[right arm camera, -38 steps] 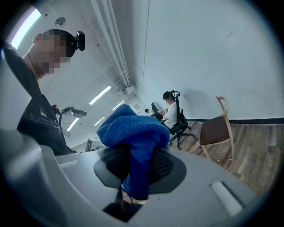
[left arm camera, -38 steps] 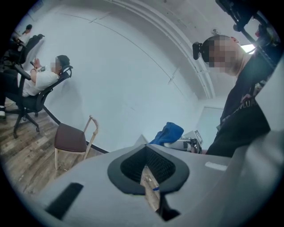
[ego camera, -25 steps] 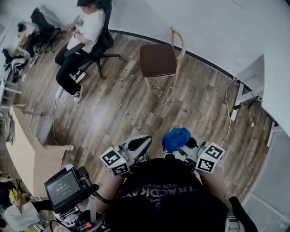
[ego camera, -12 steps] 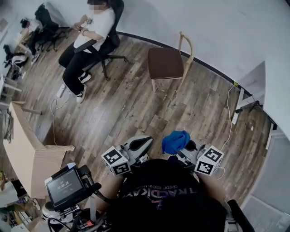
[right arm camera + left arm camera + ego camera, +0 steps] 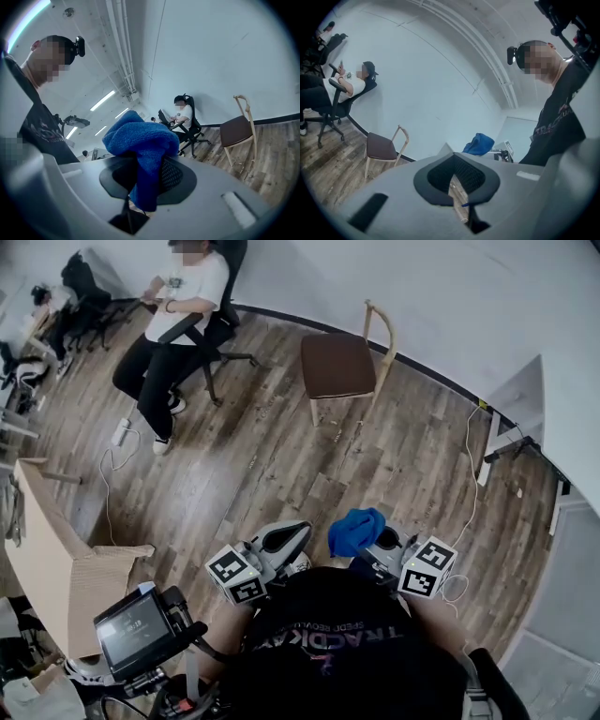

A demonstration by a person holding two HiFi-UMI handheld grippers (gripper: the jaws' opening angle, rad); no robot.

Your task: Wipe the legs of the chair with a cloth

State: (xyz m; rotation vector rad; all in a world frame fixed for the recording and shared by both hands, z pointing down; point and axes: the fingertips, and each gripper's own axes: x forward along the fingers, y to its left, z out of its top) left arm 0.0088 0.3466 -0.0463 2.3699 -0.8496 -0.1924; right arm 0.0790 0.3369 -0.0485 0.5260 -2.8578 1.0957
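**Head view.** At lower centre my right gripper [image 5: 382,546] pinches a bunched blue microfibre cloth [image 5: 354,530]. My left gripper [image 5: 284,540] sits just beside it. The pale-wood chair with a brown seat [image 5: 336,364] stands at upper centre by the wall. Its slim legs [image 5: 313,413] are well apart from the cloth (this fits either walking up to wipe or standing off after wiping).

**Left gripper view.** My fingers are pressed together with nothing between them. The chair is at lower left.

**Right gripper view.** My fingers clamp the cloth's lower fold, and its bulk mushrooms above them. The chair is at right. I judge that a firm pinch, with this loose bulk leading, lets fabric rather than plastic meet a leg.
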